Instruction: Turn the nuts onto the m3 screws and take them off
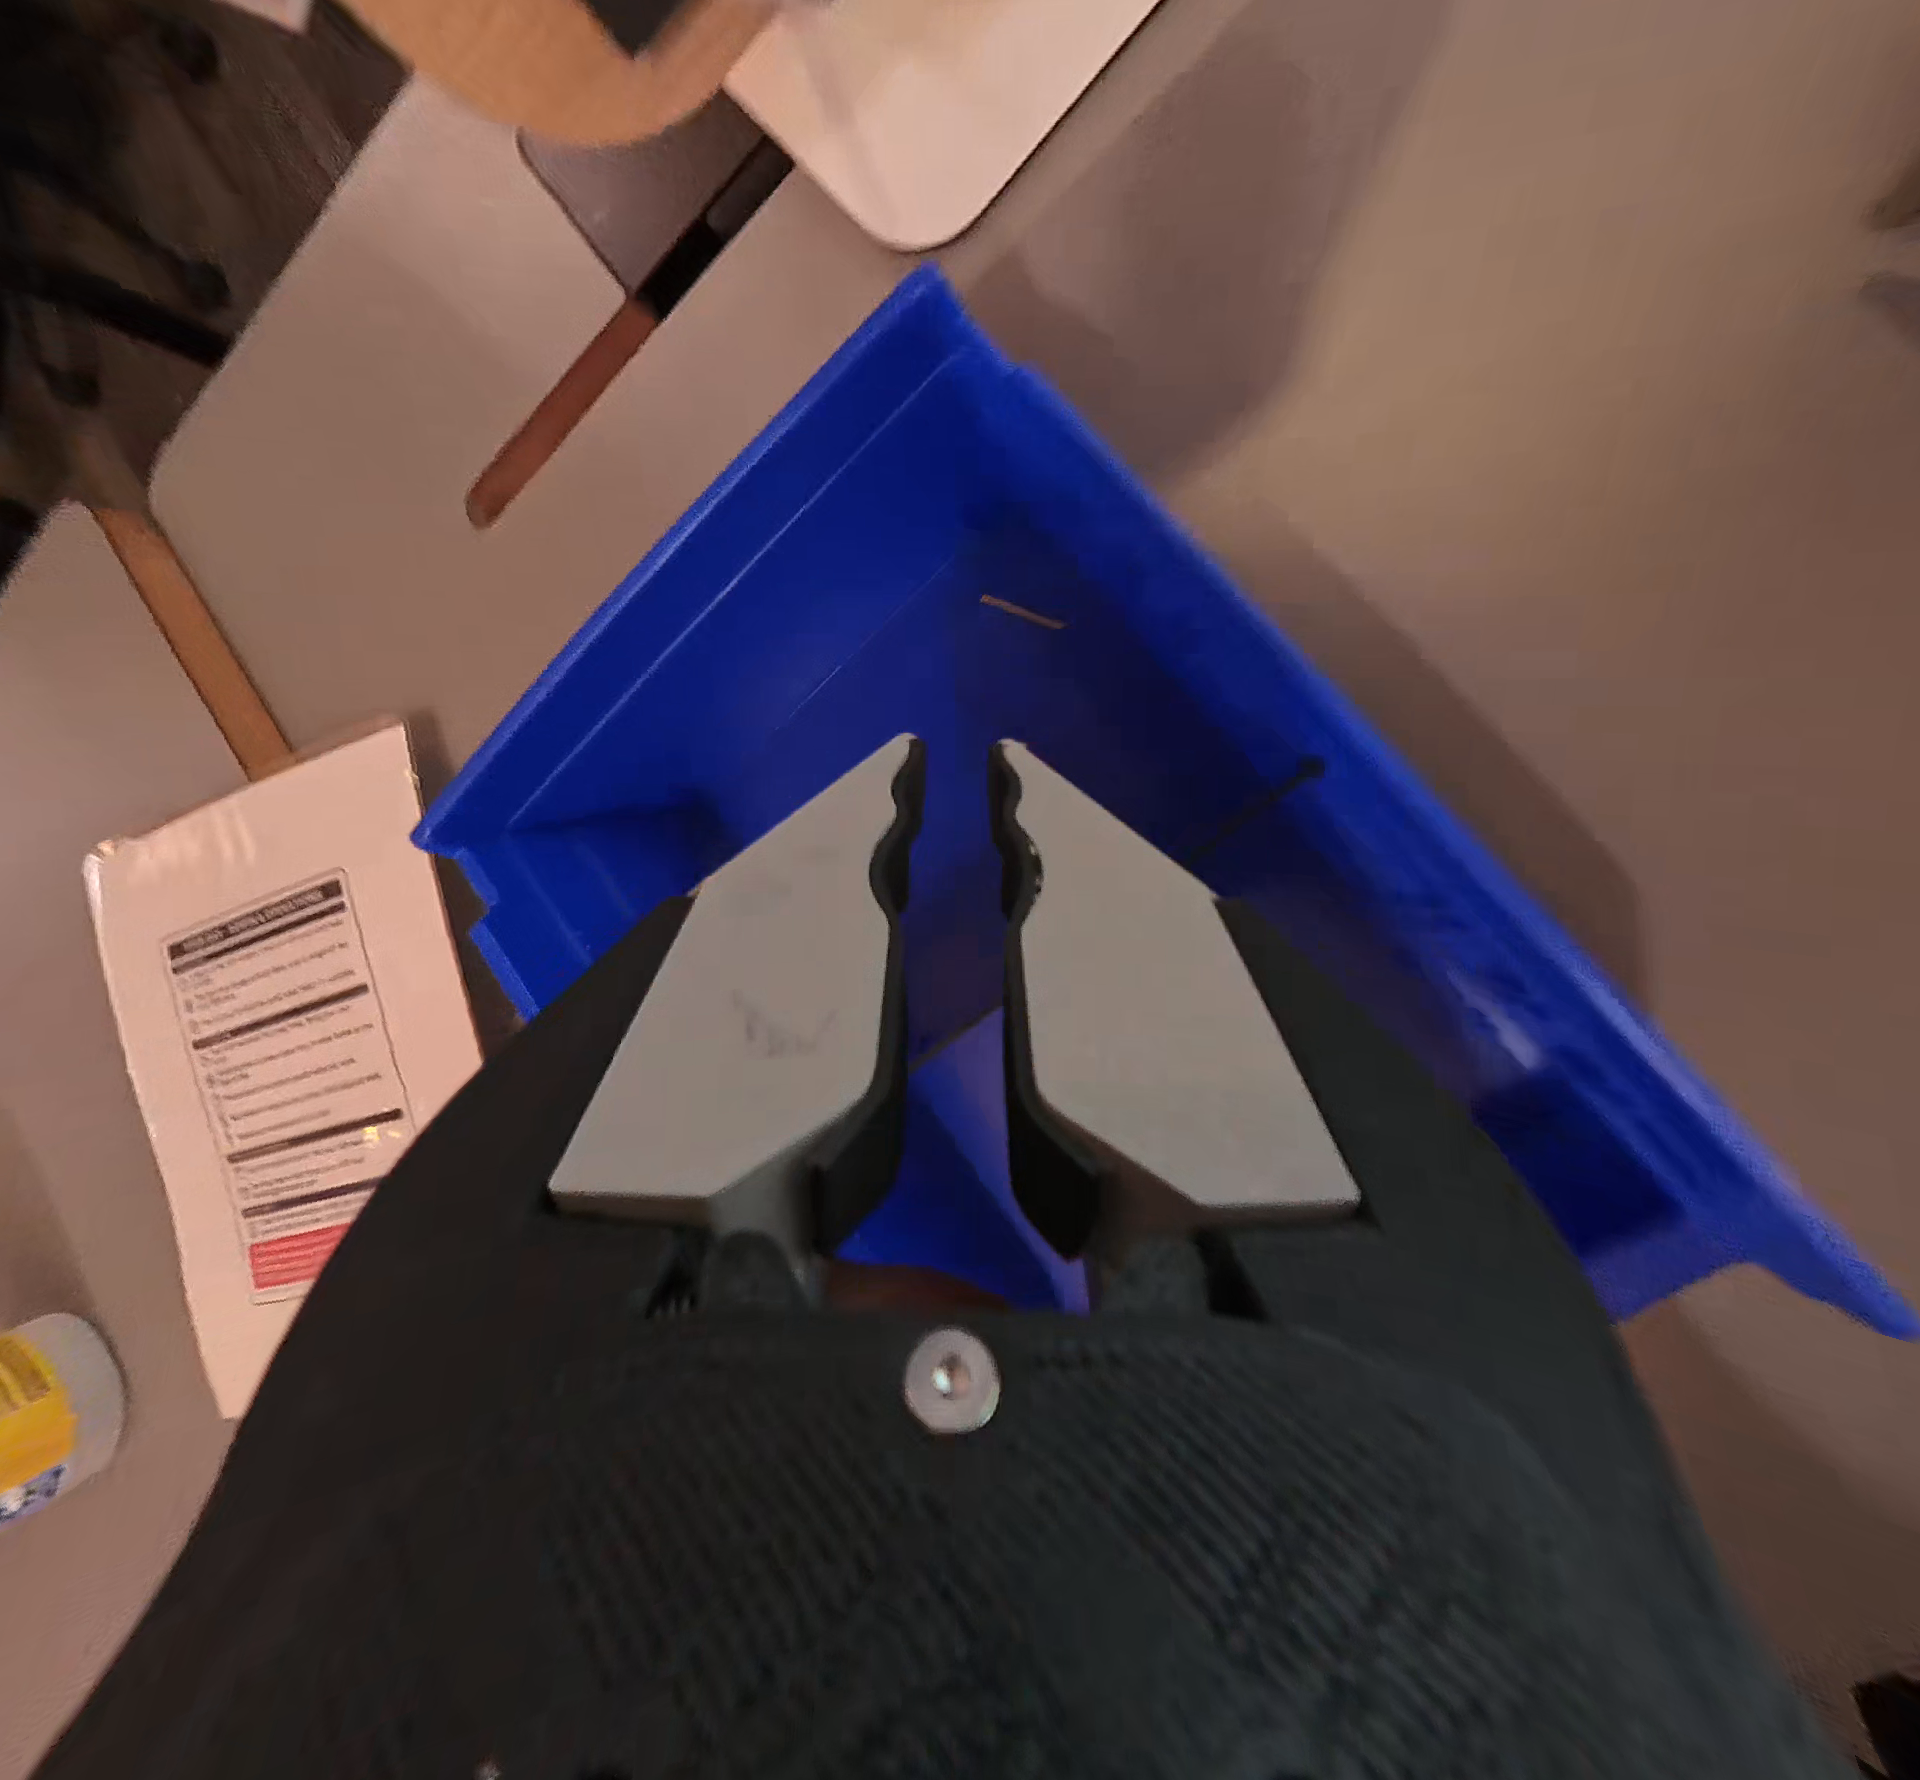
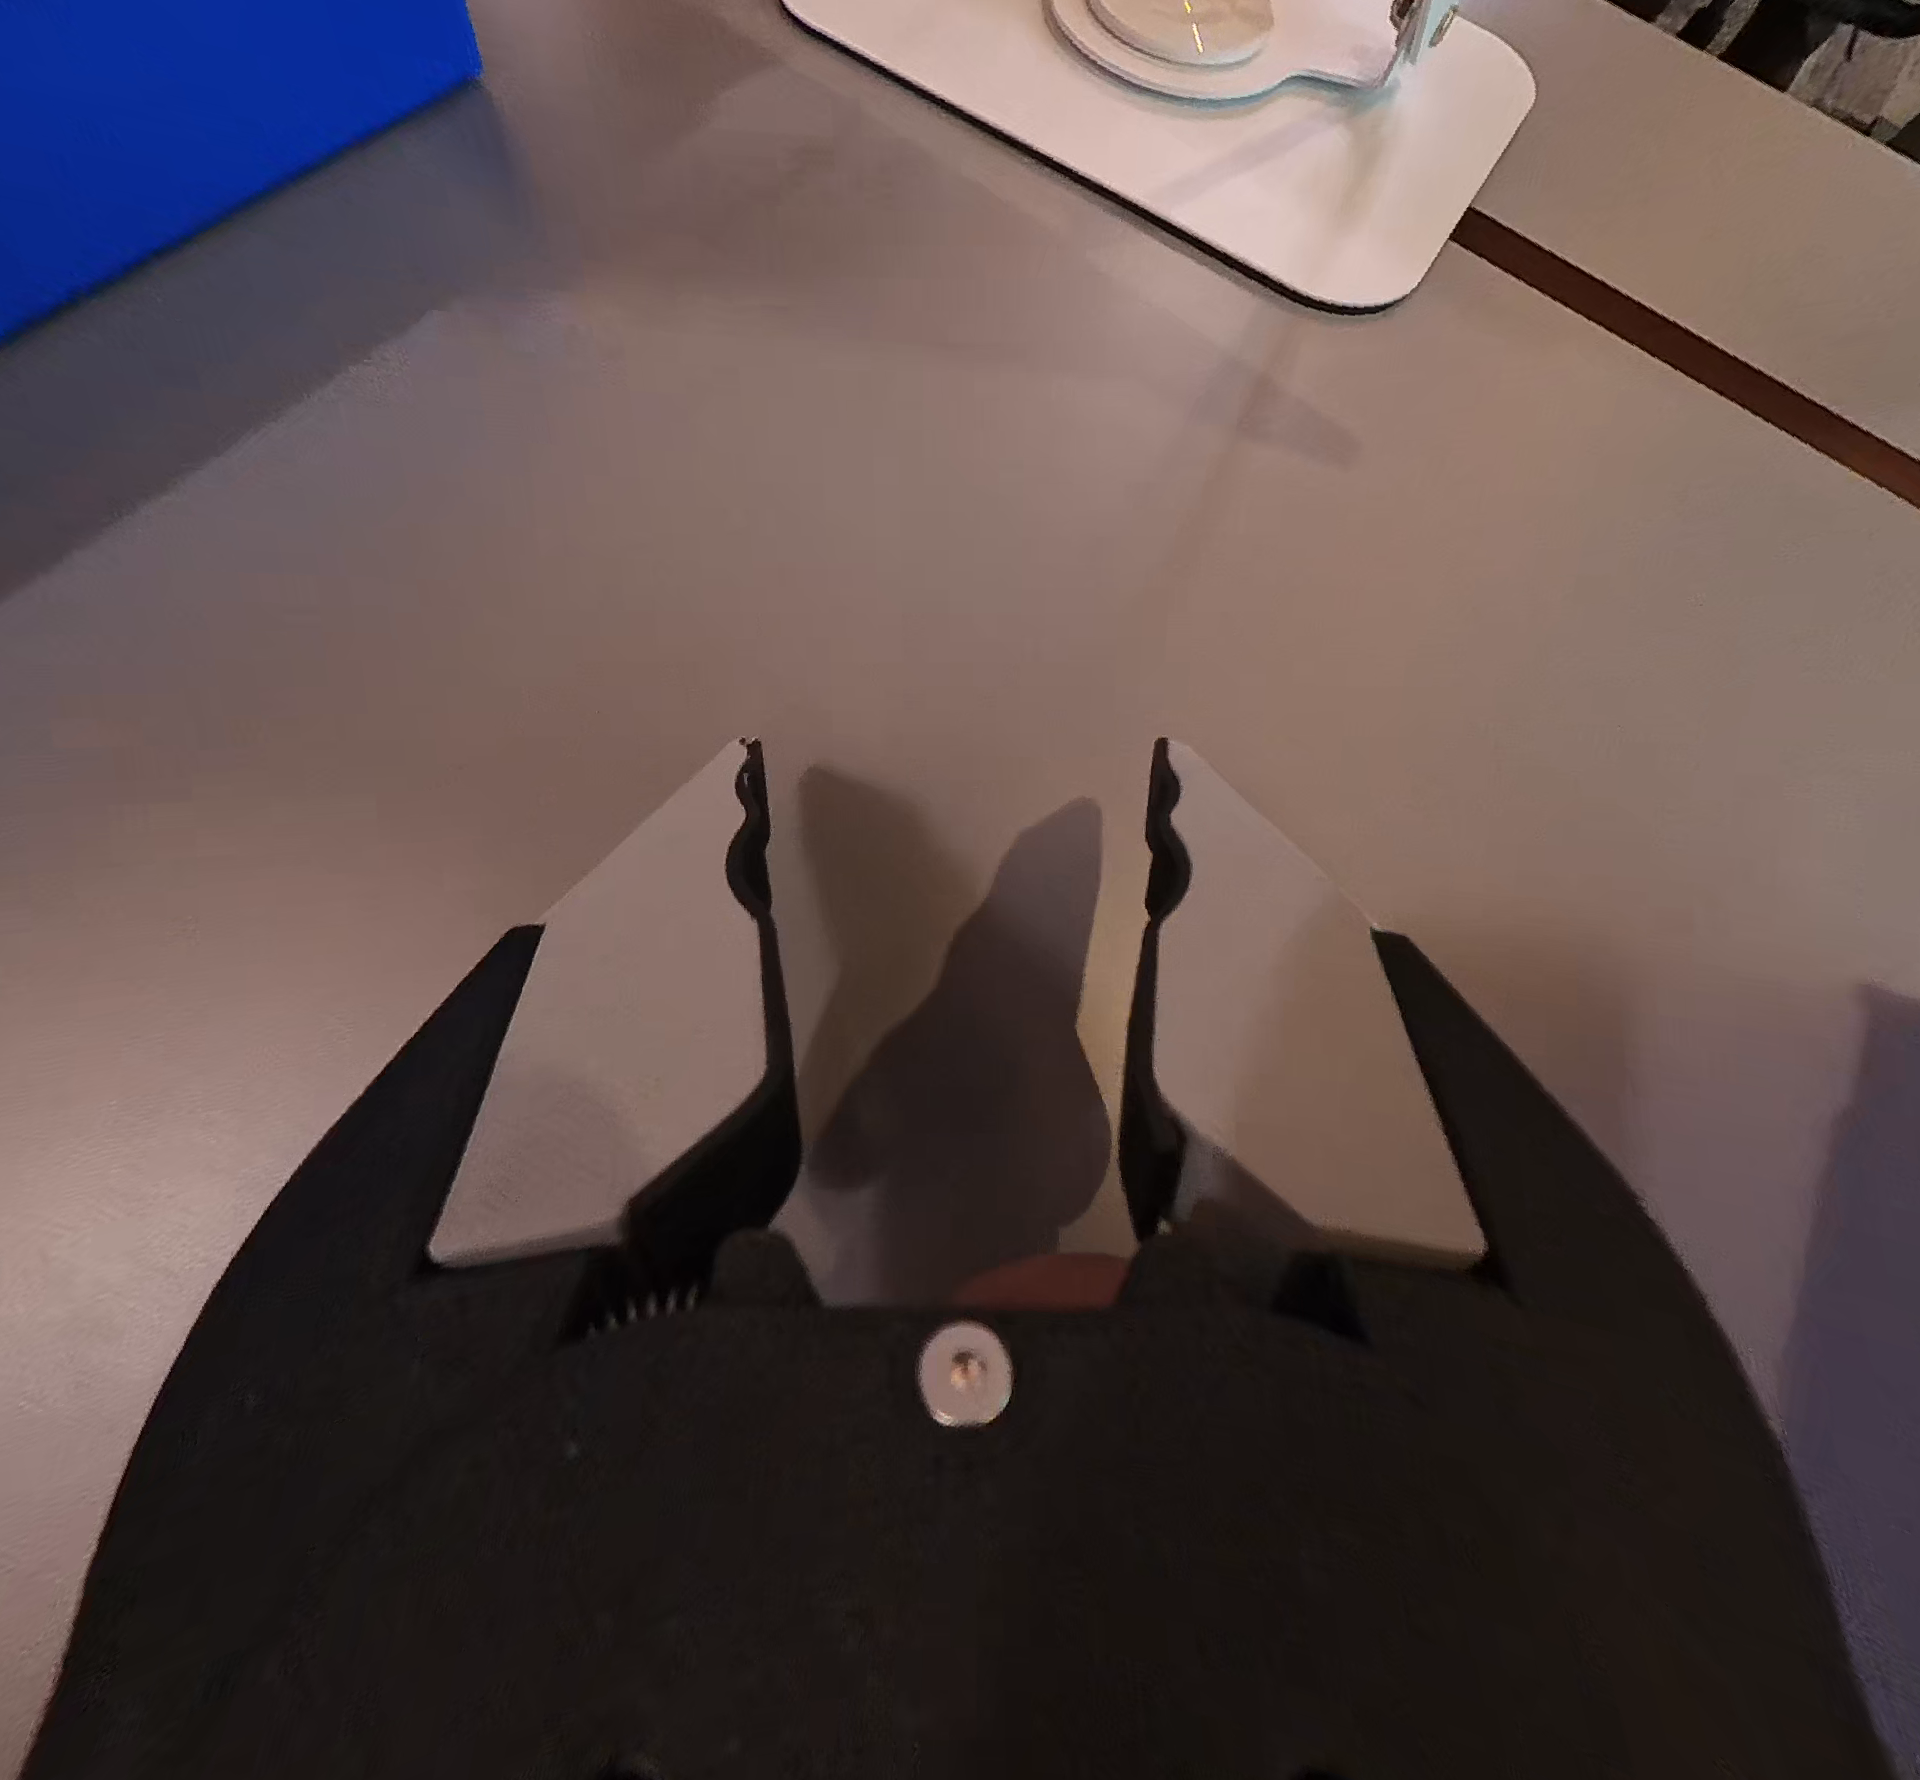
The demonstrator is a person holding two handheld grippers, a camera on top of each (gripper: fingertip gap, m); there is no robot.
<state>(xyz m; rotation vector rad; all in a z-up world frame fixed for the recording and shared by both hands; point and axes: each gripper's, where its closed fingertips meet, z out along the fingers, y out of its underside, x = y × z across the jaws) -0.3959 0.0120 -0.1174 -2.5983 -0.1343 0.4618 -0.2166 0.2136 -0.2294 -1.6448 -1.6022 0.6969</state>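
The grey table carries a blue bin. The left gripper, jaws narrowly parted and empty, hovers over it; the right gripper gapes, empty. No nuts or screws are discernible; fetching them from the bin seems next.

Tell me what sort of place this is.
Probably an office or workshop desk, not a kitchen: a grey table holds a blue parts bin, a white stand base and a labelled white packet.

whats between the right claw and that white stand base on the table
Nothing: in the right wrist view only bare grey table runs from the right claw to the white stand base. The blue bin sits off to the left.
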